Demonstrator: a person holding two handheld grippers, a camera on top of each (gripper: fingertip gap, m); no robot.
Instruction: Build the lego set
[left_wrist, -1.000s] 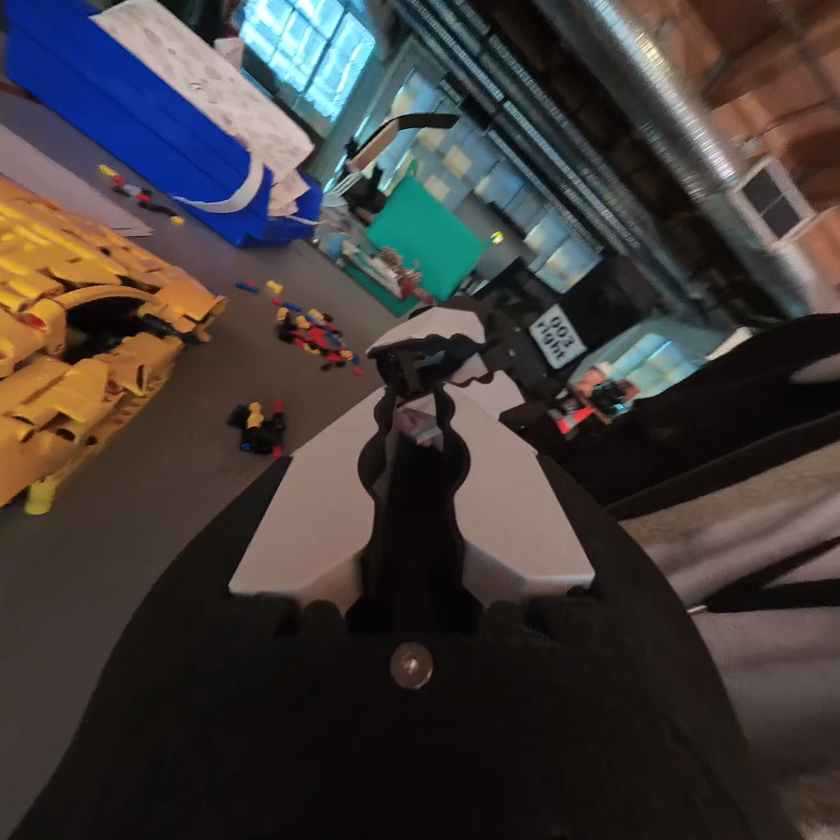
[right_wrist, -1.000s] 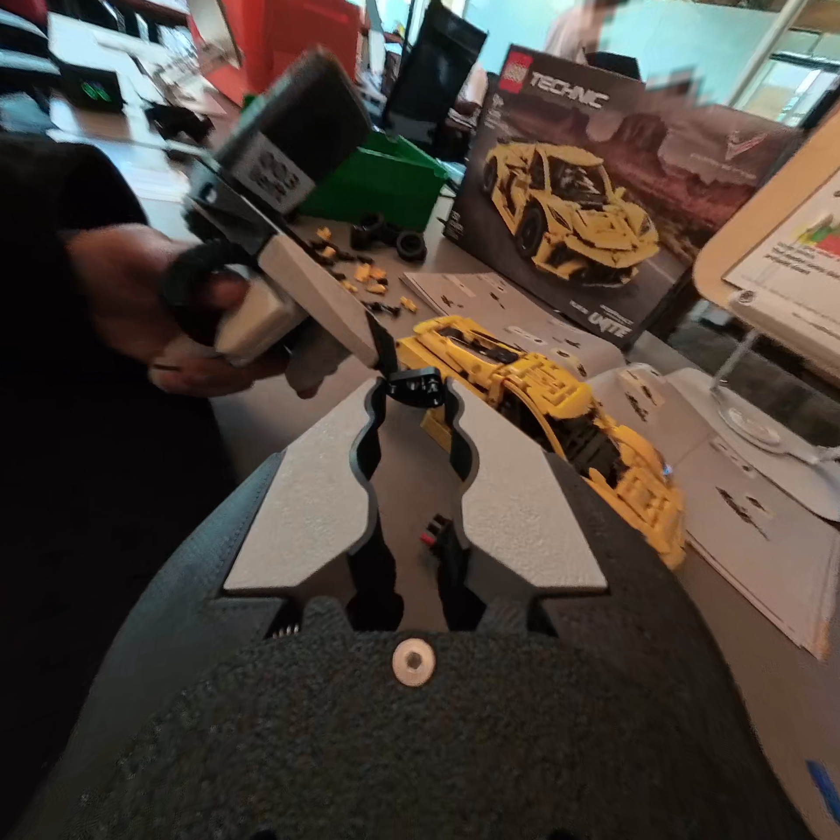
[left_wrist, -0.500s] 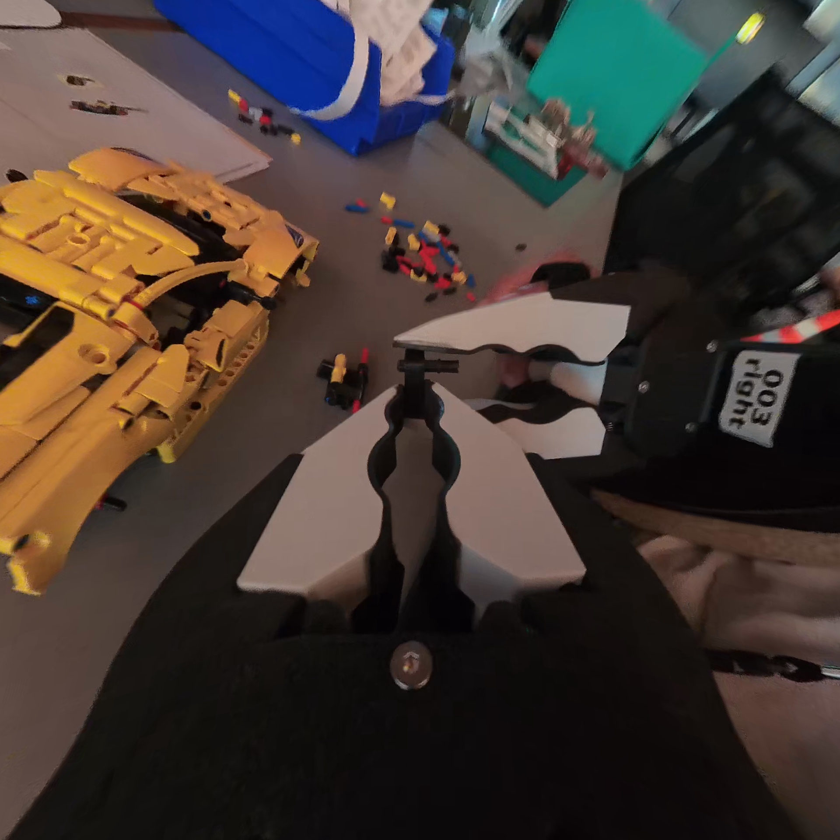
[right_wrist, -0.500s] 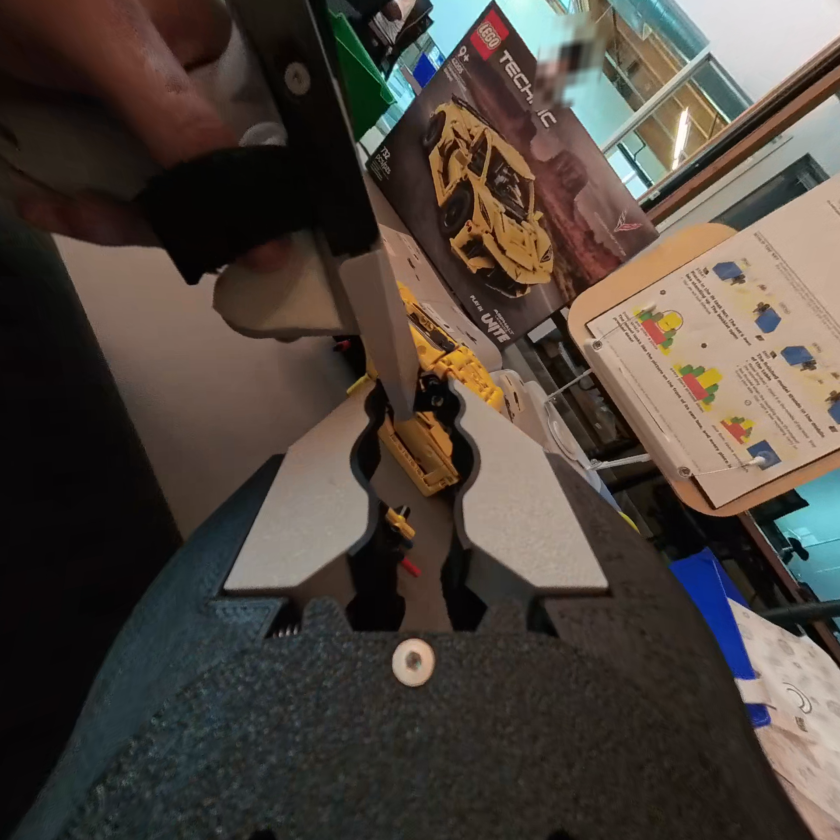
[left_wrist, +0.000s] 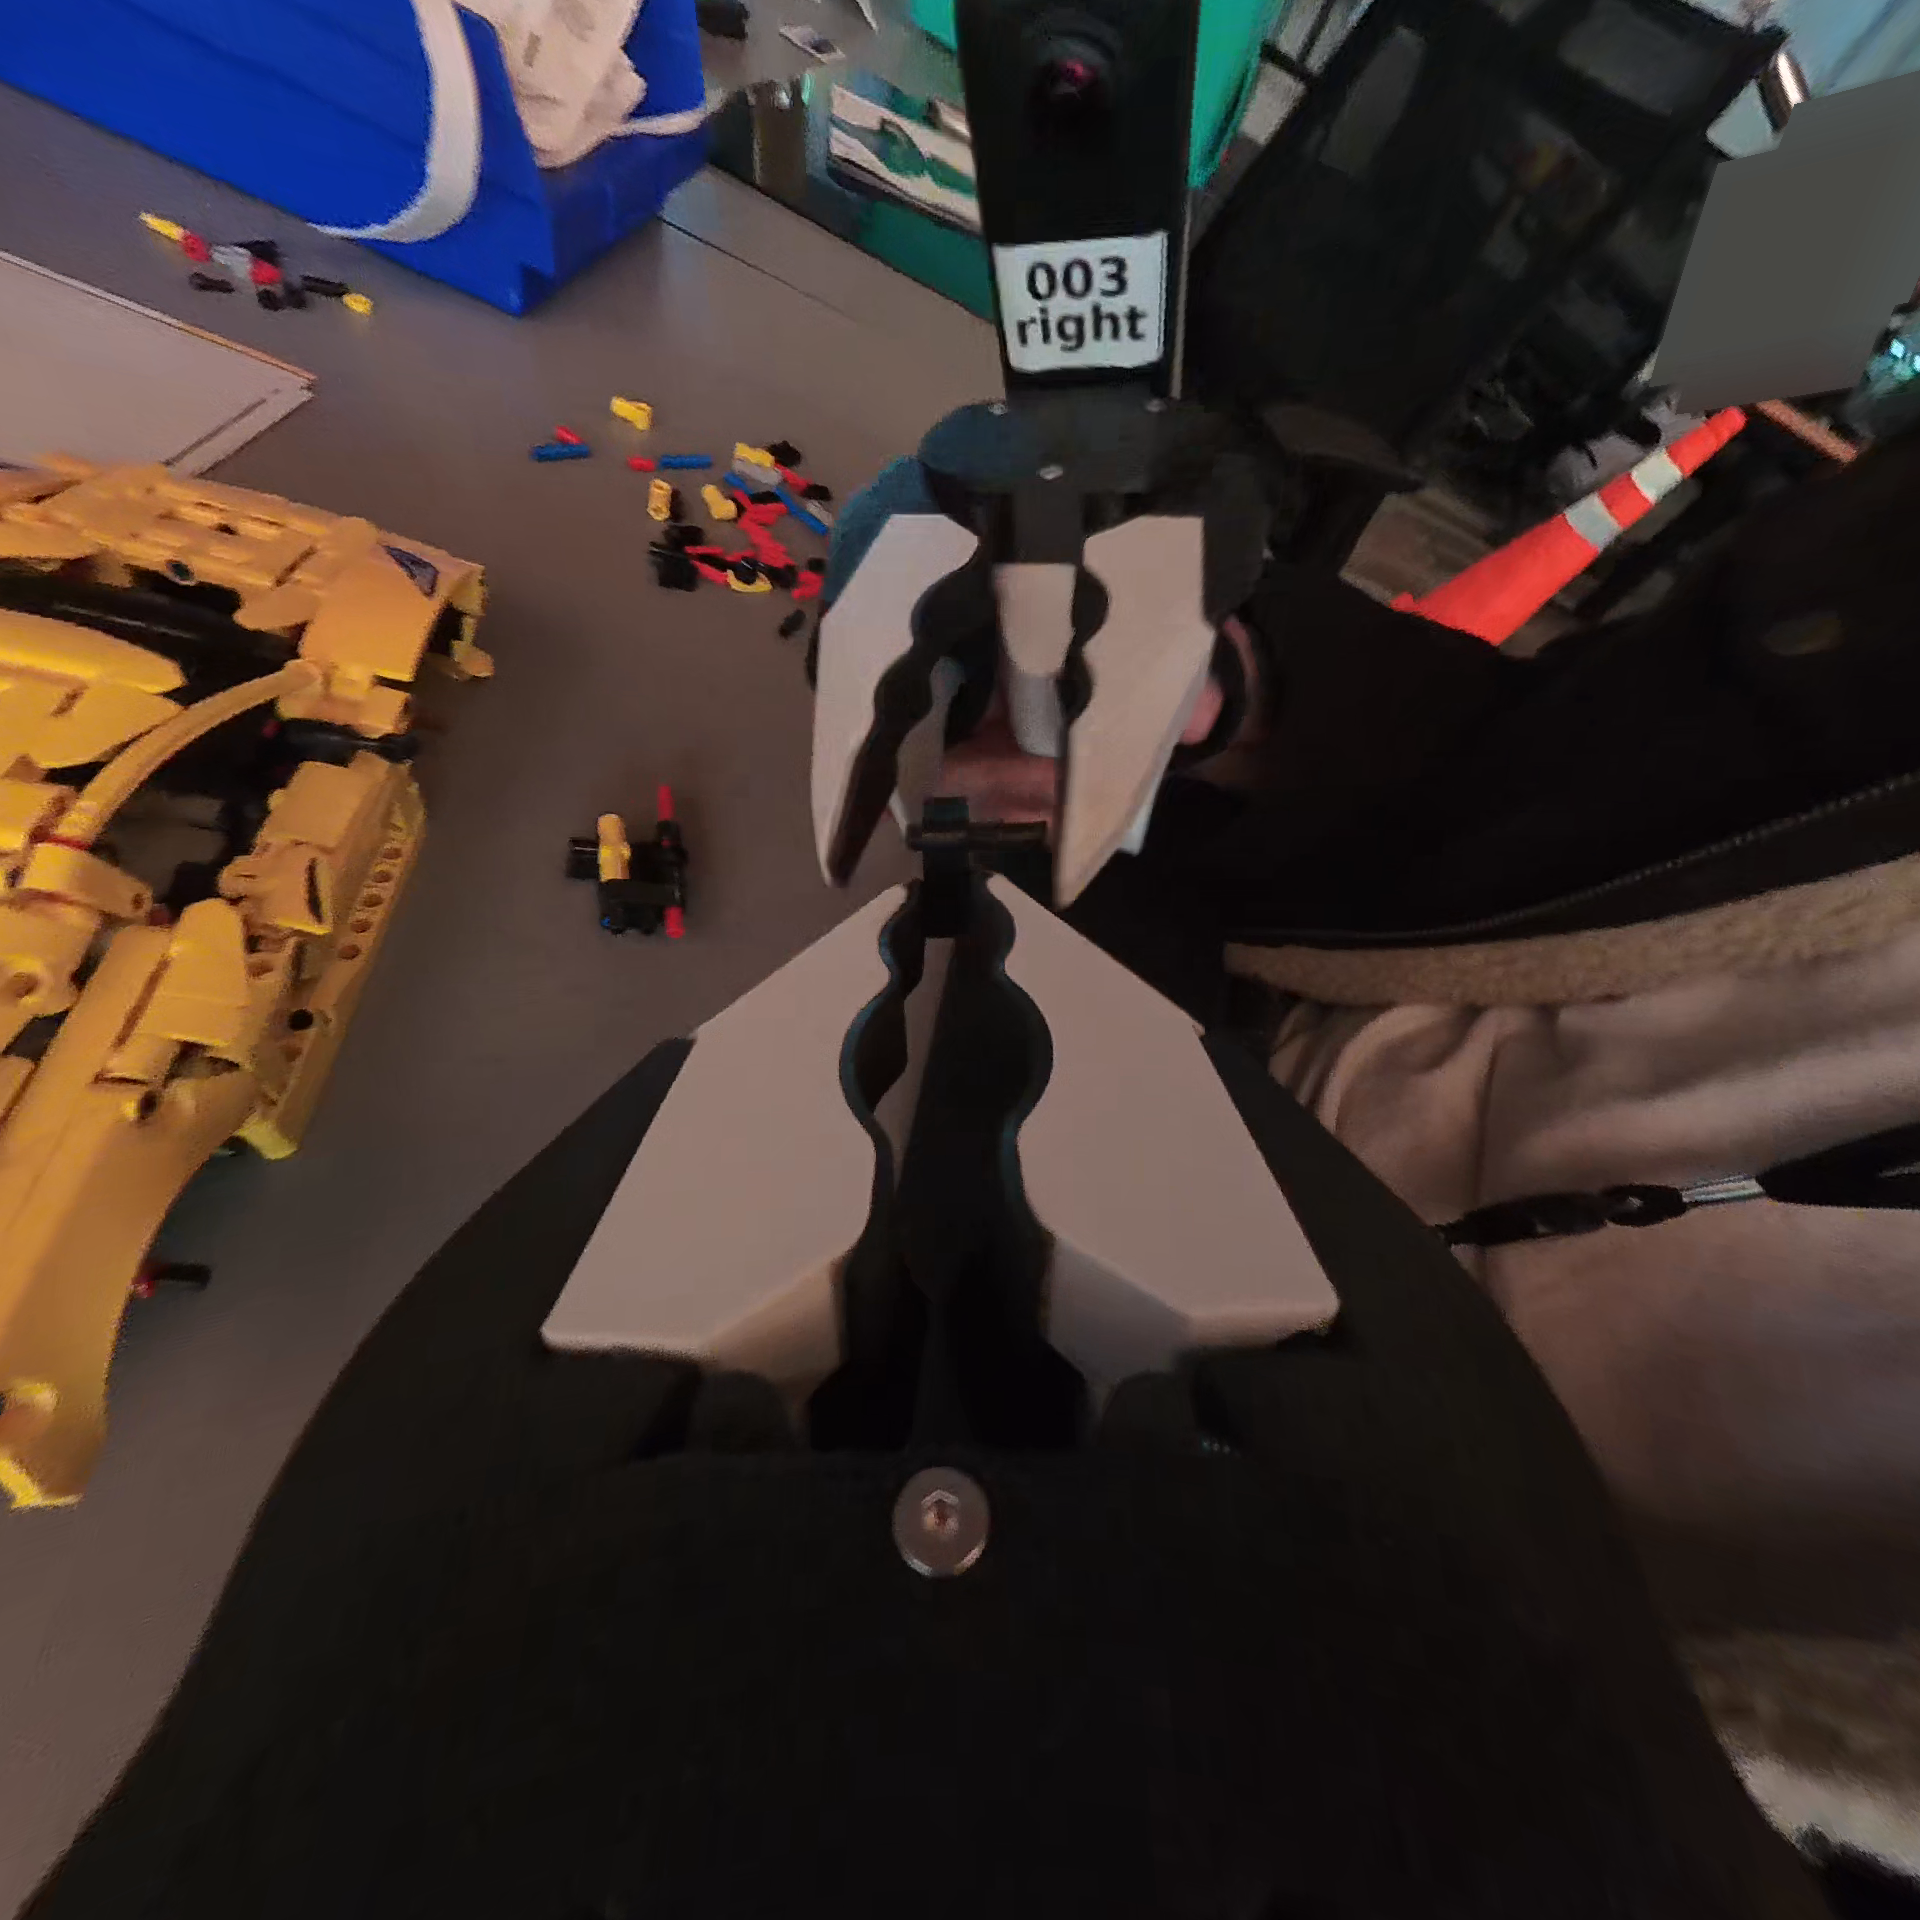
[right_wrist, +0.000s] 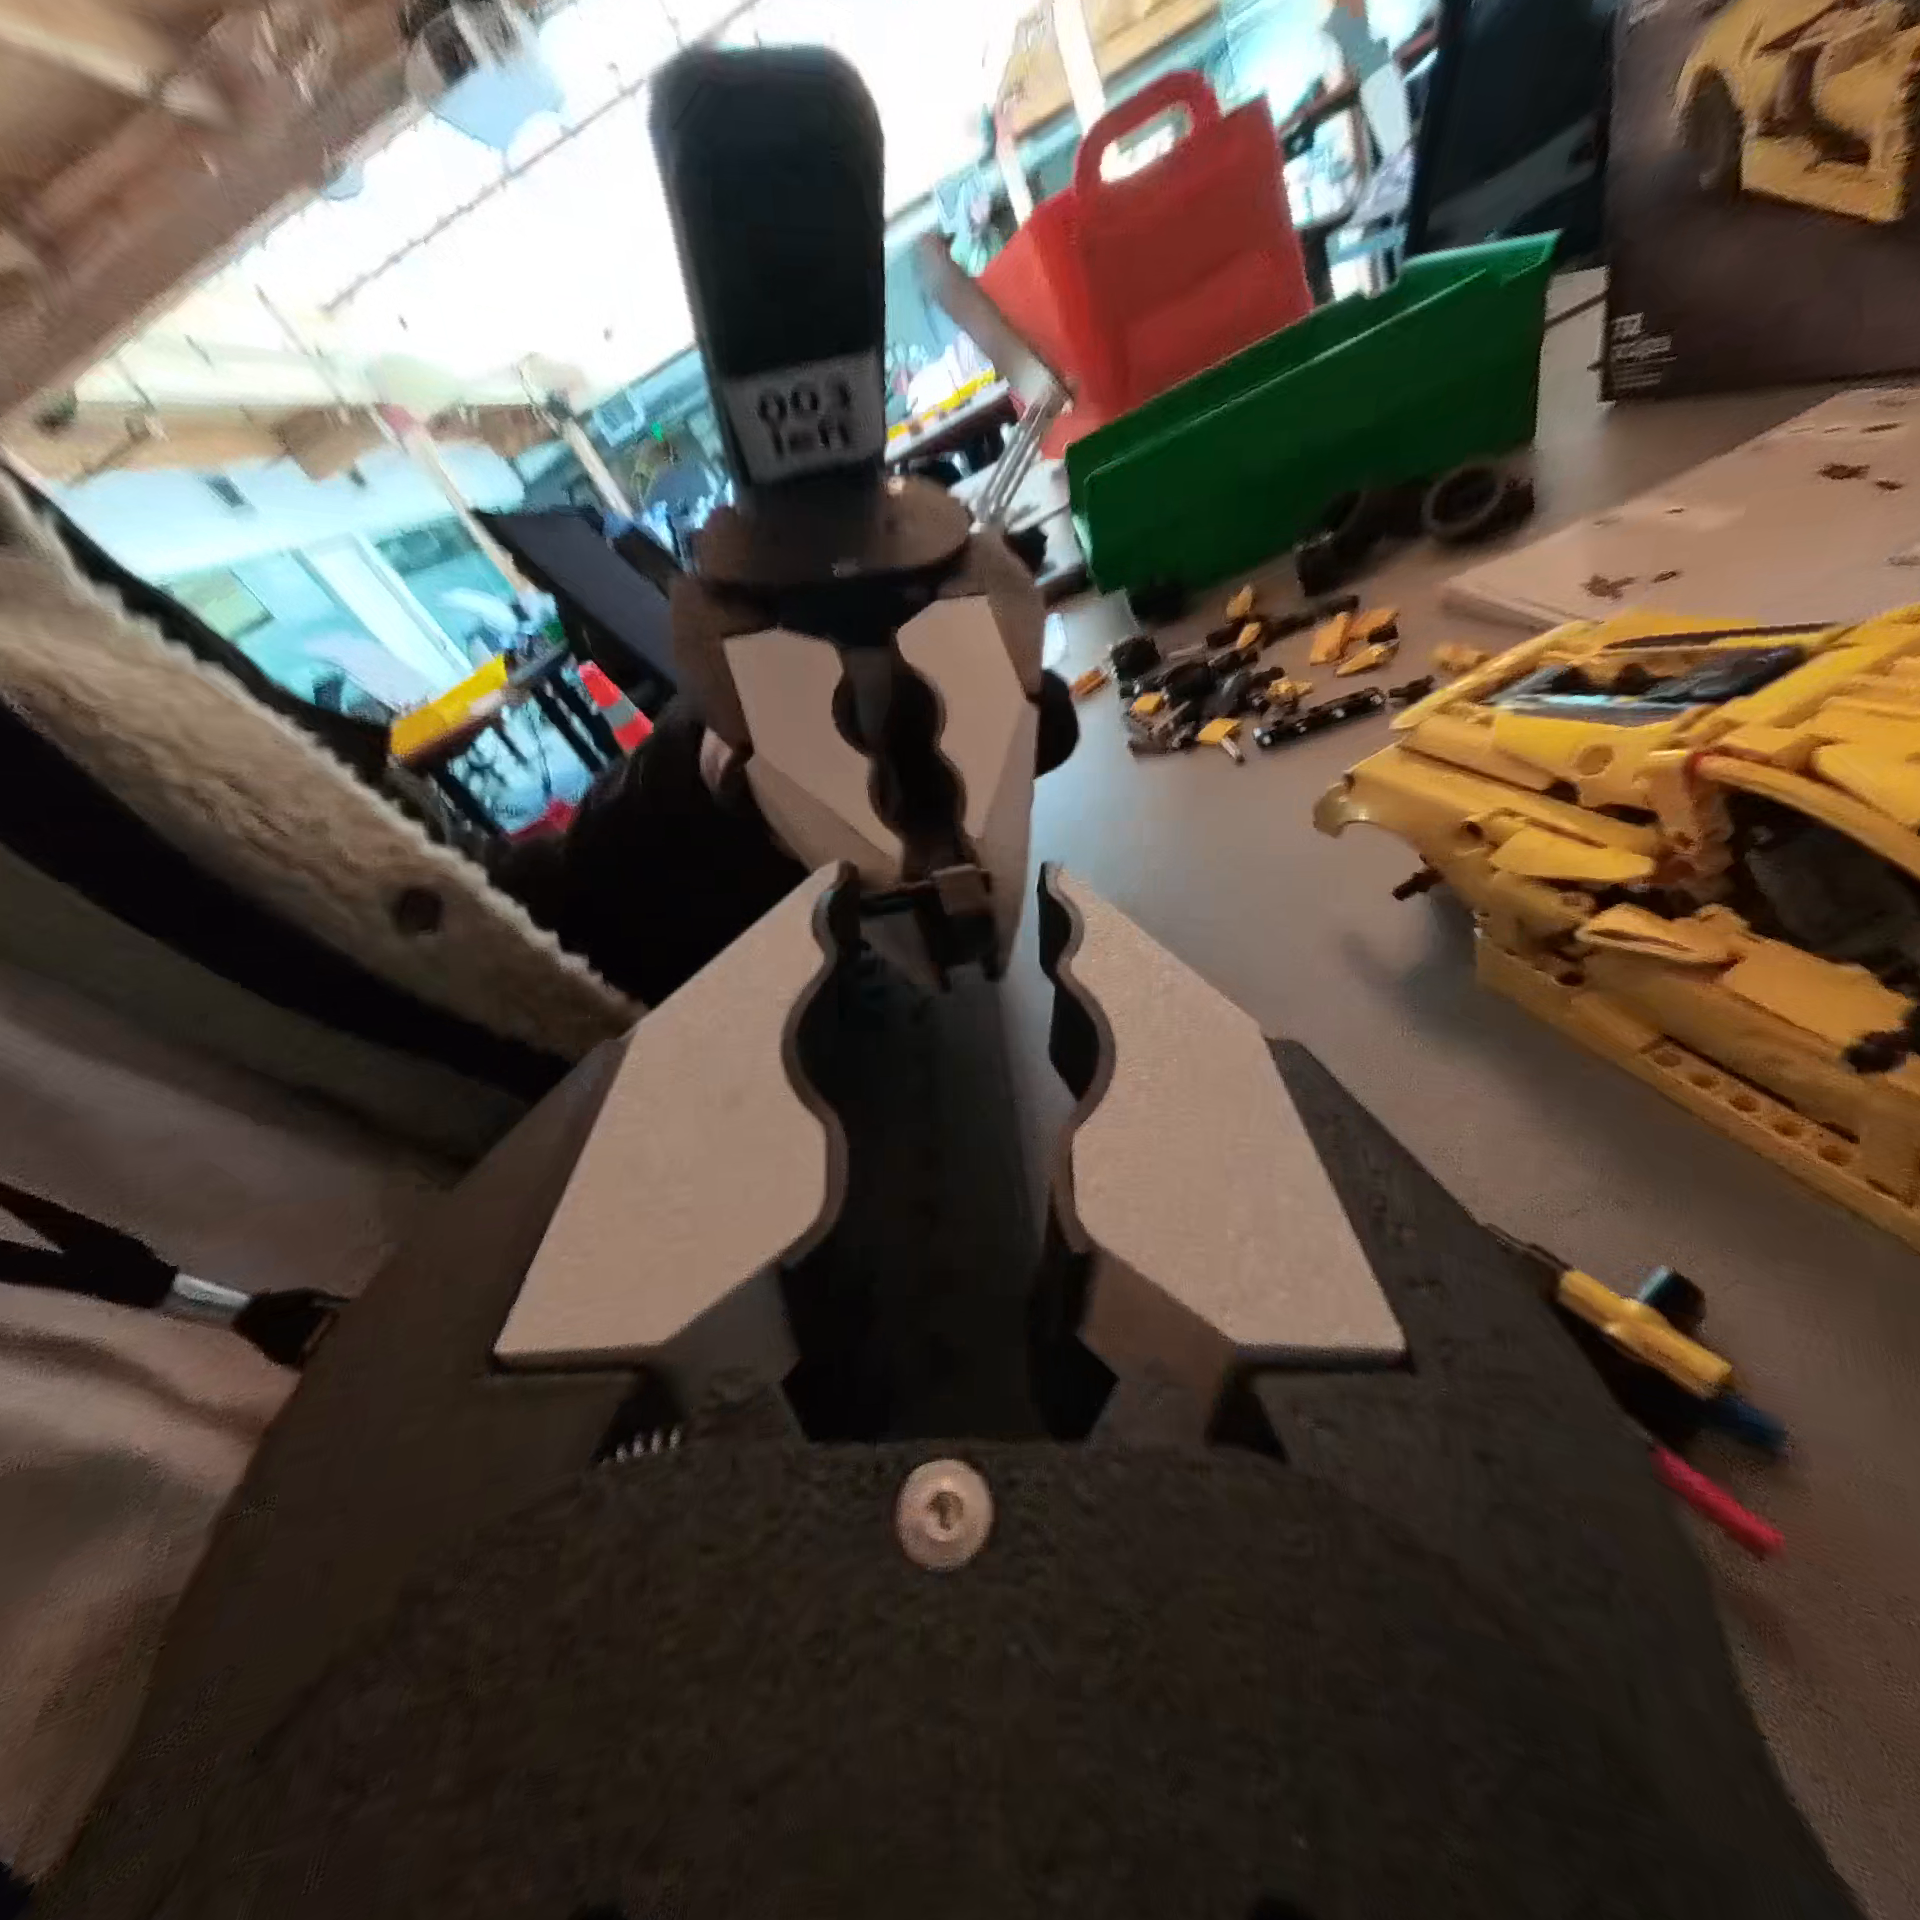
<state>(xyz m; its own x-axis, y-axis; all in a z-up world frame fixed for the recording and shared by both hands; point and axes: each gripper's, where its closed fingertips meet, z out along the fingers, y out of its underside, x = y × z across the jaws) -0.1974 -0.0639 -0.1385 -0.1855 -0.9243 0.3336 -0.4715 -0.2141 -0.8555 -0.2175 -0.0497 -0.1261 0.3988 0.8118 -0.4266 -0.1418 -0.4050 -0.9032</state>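
Left gripper (left_wrist: 948, 896) is clenched on a small black lego piece (left_wrist: 951, 847), a pin with a crossbar, sticking out past its tips. Right gripper (right_wrist: 945, 883) is released, jaws apart, facing the left one tip to tip; the piece sits in the gap at its tips, against the left finger (right_wrist: 727, 1122), and contact with the right finger cannot be told.

Each gripper body carries a white sticker with black writing: one on the right gripper (left_wrist: 1081, 301), one on the left gripper (right_wrist: 805, 416), that one blurred.

Left of the left gripper: yellow car (left_wrist: 187, 831) on the grey table (left_wrist: 499, 1039), part-built, black interior showing. Between car and gripper, a small sub-assembly (left_wrist: 634, 862) in black, yellow, red and blue. Ahead-left, a scatter of loose parts (left_wrist: 727, 520), and a blue bin (left_wrist: 312, 125) farther off. Orange cone (left_wrist: 1558, 540) ahead-right.

Right of the right gripper: same car (right_wrist: 1662, 883). Ahead-right: yellow and black parts (right_wrist: 1247, 675), black tyres (right_wrist: 1475, 504), green bin (right_wrist: 1299, 436), red bag (right_wrist: 1153, 239), printed set box (right_wrist: 1766, 187) with a yellow car picture and white branding, too blurred to make out. Manual (right_wrist: 1714, 520) open flat by the box.
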